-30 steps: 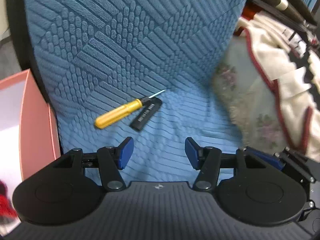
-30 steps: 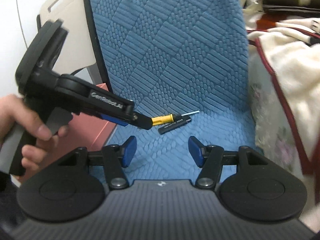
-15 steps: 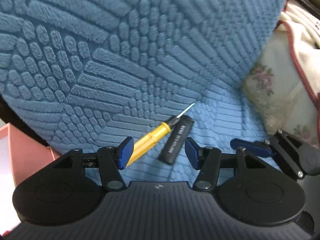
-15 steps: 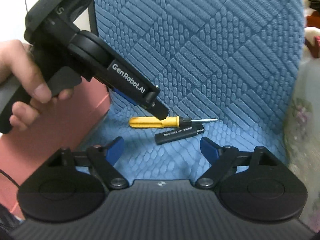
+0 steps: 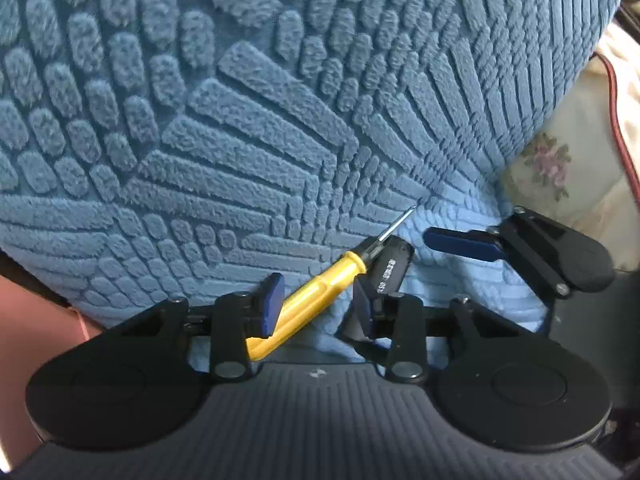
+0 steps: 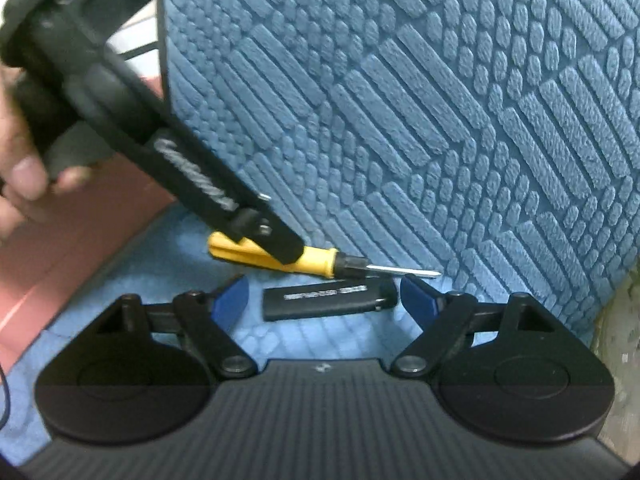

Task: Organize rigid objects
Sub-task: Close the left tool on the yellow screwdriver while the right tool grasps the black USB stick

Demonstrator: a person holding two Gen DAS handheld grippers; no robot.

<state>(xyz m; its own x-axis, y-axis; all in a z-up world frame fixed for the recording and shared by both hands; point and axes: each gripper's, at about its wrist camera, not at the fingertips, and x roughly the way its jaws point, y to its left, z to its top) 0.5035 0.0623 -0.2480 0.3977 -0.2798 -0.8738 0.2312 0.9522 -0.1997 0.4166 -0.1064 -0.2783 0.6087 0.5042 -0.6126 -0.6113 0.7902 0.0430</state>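
Left gripper (image 5: 318, 306) dips onto the yellow screwdriver (image 5: 316, 296), jaws closing w/ the handle between them, pads not clearly pressing yet. The tool lies on the blue chair seat (image 6: 168, 264), tip toward the backrest (image 6: 400, 100), touching the black stick (image 6: 330, 300) beside it, so the grip goes at the handle, clear of that neighbour. Right gripper (image 6: 324, 300) hovers w/ jaws wide, straddling the stick, nothing held. Pink box (image 6: 80, 232) waits at the seat's edge, prob. the drop spot.
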